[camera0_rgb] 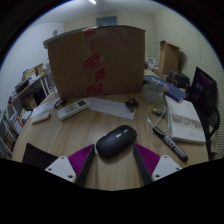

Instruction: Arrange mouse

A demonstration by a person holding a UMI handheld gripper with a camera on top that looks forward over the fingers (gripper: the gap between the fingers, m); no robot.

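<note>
Dim room, ceiling light (92, 2) glare, fisheye-bent edges.

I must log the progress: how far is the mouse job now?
Done: the gripper has lined up on the mouse, which lies on the table just ahead of the open fingers. In hand: the approach. Left: close on the mouse and place it; nothing shows where.
</note>
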